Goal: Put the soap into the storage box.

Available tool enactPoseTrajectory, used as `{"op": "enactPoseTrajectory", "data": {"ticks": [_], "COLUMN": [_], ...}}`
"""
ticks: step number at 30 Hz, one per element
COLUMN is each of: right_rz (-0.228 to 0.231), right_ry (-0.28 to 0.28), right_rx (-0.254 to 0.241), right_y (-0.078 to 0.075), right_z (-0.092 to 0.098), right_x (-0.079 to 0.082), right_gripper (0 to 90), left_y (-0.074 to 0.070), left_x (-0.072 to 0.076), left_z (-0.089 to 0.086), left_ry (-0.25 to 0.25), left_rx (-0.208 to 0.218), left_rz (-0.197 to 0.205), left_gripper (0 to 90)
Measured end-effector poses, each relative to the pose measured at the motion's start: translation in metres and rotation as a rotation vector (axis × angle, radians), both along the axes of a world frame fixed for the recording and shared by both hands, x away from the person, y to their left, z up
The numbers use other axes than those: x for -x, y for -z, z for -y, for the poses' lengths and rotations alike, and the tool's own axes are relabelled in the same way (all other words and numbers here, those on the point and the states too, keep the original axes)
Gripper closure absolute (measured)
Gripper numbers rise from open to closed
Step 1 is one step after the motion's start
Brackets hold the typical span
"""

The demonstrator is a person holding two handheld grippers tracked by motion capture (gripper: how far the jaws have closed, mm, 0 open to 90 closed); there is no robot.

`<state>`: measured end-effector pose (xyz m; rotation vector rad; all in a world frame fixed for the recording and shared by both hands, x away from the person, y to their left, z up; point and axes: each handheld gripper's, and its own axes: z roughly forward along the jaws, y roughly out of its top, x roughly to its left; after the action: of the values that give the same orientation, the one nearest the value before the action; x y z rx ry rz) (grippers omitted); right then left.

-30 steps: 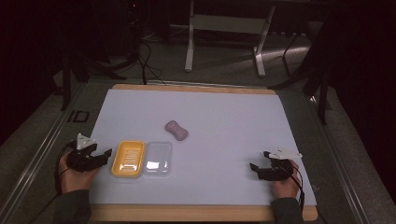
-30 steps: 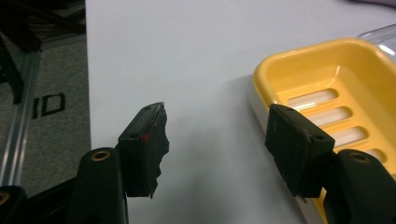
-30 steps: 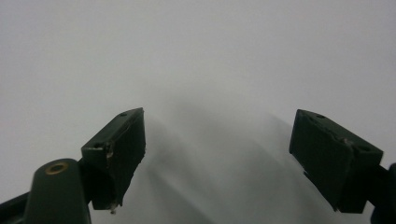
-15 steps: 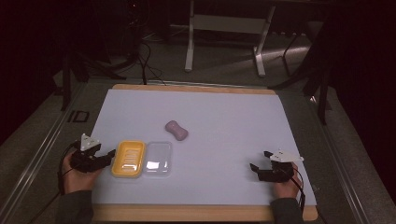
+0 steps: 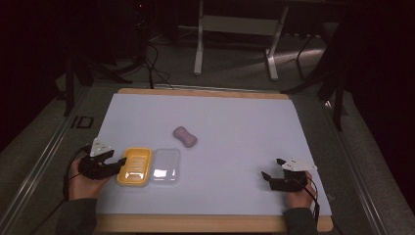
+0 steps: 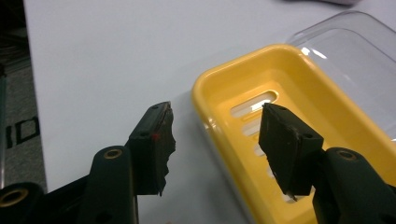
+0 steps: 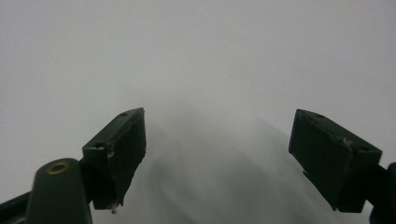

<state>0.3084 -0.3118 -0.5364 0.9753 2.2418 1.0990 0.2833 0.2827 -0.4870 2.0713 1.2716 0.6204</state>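
The left gripper (image 5: 117, 164) sits at the near-left part of the white mat (image 5: 235, 122) that covers the wooden table, its jaws straddling the left rim of the shallow yellow plastic soap dish with a slotted floor (image 5: 134, 166). In the left gripper view one pad is inside the dish (image 6: 299, 121) and the other is outside on the mat. The jaws have just been closing with the rim between them, but both pads are clear of the plastic, so the gripper is apart, not yet clamped. My reading is that this pinch on the wall is meant to steady or lift the dish.

The clear plastic lid, a rounded rectangle (image 5: 165, 166), lies touching the dish on its right side, open side up as far as I can tell. Laying it alongside leaves the dish free to be filled.

The pale purple, peanut-shaped bar of soap (image 5: 185, 136) rests near the middle of the mat, beyond the lid and apart from it, untouched. It is probably what goes into the dish.

The right gripper (image 5: 272, 171) hangs low near the near-right corner of the mat, well apart from everything. Its jaws stand wide in the right gripper view (image 7: 217, 140), with bare mat between them. It looks parked, likely waiting to fetch the soap.
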Motion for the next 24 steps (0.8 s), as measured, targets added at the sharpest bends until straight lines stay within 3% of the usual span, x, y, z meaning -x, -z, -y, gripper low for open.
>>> {"op": "enactPoseTrajectory", "data": {"ticks": [2, 7, 13, 16, 24], "right_rz": [-0.001, -0.003, -0.005, -0.006, -0.007], "right_ry": [-0.001, 0.000, -0.001, 0.002, 0.000], "right_rx": [-0.001, -0.005, -0.004, -0.004, -0.004], "right_y": [0.000, 0.000, 0.000, 0.000, 0.000], "right_z": [0.000, 0.001, 0.000, 0.001, 0.001], "right_x": [0.000, 0.000, 0.000, 0.000, 0.000], "right_gripper": [18.7, 18.7, 18.7, 18.6, 18.6], "left_y": [-0.001, -0.008, -0.014, -0.017, -0.019], "left_x": [-0.001, -0.007, -0.010, -0.012, -0.019], "left_z": [0.001, 0.001, 0.001, 0.001, 0.011], "left_ry": [0.007, 0.057, 0.091, 0.125, 0.153], "left_rx": [0.000, 0.052, 0.044, 0.077, 0.077], "left_rz": [-0.004, -0.021, -0.026, -0.027, -0.039], "left_gripper": [46.8, 50.2, 53.6, 55.9, 58.2]}}
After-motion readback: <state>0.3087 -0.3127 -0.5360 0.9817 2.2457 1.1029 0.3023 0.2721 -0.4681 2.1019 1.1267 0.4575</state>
